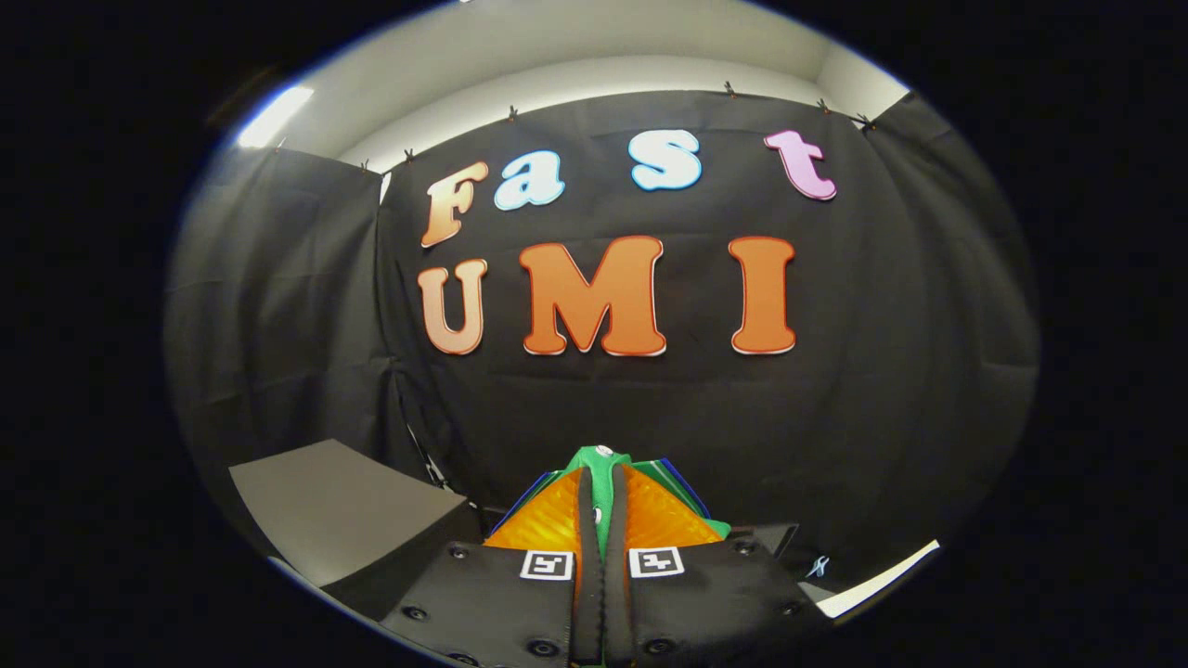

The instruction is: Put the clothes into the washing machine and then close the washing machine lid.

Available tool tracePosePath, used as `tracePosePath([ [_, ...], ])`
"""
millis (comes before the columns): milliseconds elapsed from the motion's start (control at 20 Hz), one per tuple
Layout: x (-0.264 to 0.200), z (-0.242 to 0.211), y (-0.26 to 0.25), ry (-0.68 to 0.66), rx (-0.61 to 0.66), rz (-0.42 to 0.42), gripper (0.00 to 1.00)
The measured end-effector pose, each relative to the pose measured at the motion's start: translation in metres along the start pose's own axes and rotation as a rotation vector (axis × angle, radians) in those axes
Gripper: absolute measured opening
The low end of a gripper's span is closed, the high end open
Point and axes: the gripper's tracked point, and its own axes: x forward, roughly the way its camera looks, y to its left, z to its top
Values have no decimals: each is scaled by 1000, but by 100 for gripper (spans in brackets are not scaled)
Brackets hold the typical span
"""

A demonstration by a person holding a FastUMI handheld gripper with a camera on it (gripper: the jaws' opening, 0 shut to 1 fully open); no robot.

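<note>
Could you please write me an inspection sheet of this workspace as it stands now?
Surface: a grey flat panel sits low beside the fingers; what it belongs to cannot be told.
Job's things: green cloth garment pinched between the fingers, its edge poking out past the tips.
Clutter: nothing seen.
Grippers: gripper shut on the green cloth garment, held up facing the wall.
Cables: a thin line runs down the cloth wall near the panel.
Surroundings: black cloth wall, white ceiling.

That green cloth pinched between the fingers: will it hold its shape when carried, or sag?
The green cloth looks thin, squeezed into a narrow fold between the gripper fingers, so it is probably floppy and light. Whatever hangs free will likely droop and swing. The pinch looks narrow, so it might slip.
</note>
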Motion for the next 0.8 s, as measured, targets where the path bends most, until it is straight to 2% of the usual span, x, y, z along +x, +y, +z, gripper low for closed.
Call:
tracePosePath([
  [150, 11, -42, -5, 65, 10, -17, 9],
  [300, 17, -80, -20, 136, 24, -69, 9],
  [500, 11, -137, -36, 235, 115, -109, 9],
  [800, 10, -200, -46, 356, 147, -145, 9],
])
